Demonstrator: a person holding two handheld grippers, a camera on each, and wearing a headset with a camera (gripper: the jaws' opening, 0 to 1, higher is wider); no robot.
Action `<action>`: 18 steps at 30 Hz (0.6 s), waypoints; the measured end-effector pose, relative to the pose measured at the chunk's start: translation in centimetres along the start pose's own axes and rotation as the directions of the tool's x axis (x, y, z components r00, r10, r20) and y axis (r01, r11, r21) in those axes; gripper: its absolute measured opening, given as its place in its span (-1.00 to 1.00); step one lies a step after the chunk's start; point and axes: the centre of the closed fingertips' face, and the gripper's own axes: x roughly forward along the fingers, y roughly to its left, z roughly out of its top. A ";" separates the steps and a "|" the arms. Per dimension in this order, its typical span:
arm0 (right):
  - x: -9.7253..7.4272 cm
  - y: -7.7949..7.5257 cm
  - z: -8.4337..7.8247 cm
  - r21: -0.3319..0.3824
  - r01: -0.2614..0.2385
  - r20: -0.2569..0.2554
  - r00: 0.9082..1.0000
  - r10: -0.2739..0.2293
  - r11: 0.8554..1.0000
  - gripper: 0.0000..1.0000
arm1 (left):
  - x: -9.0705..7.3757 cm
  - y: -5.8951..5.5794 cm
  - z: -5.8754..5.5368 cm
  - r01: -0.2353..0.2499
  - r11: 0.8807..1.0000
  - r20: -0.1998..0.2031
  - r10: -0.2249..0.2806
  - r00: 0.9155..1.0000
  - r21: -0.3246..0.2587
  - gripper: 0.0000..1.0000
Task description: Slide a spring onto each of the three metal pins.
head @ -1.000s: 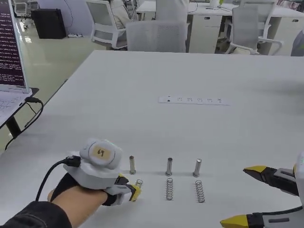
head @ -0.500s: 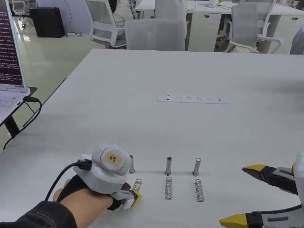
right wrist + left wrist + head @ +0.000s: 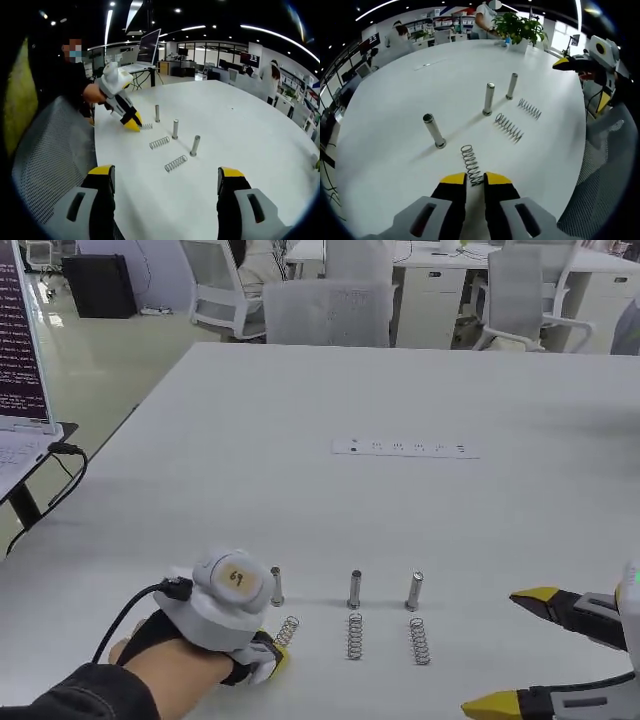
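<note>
Bottom centre of the left gripper view: left gripper (image 3: 475,179), jaws narrowed onto the near end of the leftmost spring (image 3: 471,164), beside the left pin (image 3: 434,131). Two more springs (image 3: 356,636) lie below the other pins (image 3: 355,589). Lower right of the head view: right gripper (image 3: 515,650), jaws spread wide, holding nothing, above the surface (image 3: 400,510).

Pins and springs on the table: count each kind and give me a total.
Metal pins: 3
Springs: 3, one spring pinched at its end by the left gripper
Total: 6
</note>
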 end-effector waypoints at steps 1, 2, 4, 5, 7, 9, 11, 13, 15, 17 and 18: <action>0.0 0.0 0.0 0.000 0.000 -0.001 1.000 0.000 1.000 0.67 | 0.0 0.0 -0.1 0.001 1.000 -0.001 -0.001 1.000 -0.002 -0.90; 0.0 0.0 0.0 0.000 0.000 -0.001 1.000 0.000 1.000 0.67 | -0.1 0.0 -0.2 0.003 1.000 -0.002 -0.003 1.000 0.001 -0.91; 0.0 0.0 0.0 -0.001 0.000 -0.001 1.000 0.000 1.000 0.67 | -0.1 0.0 -0.2 0.002 1.000 0.000 -0.002 1.000 0.011 -0.92; 0.0 0.0 0.0 -0.001 0.000 -0.002 1.000 0.000 1.000 0.67 | -0.1 0.0 -0.3 0.003 1.000 0.001 -0.003 1.000 0.011 -0.92; -0.1 0.0 0.0 -0.002 0.000 -0.003 1.000 0.000 1.000 0.67 | 0.0 0.1 -0.3 0.004 1.000 0.000 -0.004 1.000 0.013 -0.92; -0.1 0.0 0.0 -0.003 0.001 -0.002 1.000 -0.001 1.000 0.67 | -0.1 0.2 -0.3 0.006 1.000 0.000 -0.006 1.000 0.011 -0.93; -0.1 0.1 0.2 -0.001 0.001 0.003 1.000 -0.001 1.000 0.67 | -0.1 0.3 -0.4 0.013 1.000 -0.004 -0.013 1.000 0.012 -0.93; -0.2 0.1 0.3 -0.004 0.002 0.003 1.000 -0.002 1.000 0.66 | -0.2 0.3 -0.5 0.019 1.000 -0.007 -0.018 1.000 0.018 -0.94; -0.2 0.1 0.4 -0.006 0.002 0.004 1.000 -0.002 1.000 0.66 | -0.4 0.3 -0.5 0.026 0.999 -0.004 -0.026 1.000 0.027 -0.95; -0.3 0.1 0.5 -0.007 0.003 0.007 1.000 -0.003 1.000 0.66 | -0.7 0.2 -0.3 0.031 0.999 0.010 -0.031 0.999 0.037 -0.95; -0.4 0.1 0.6 -0.007 0.003 0.007 1.000 -0.003 1.000 0.66 | -0.9 0.3 -0.1 0.034 0.999 0.018 -0.035 0.999 0.038 -0.95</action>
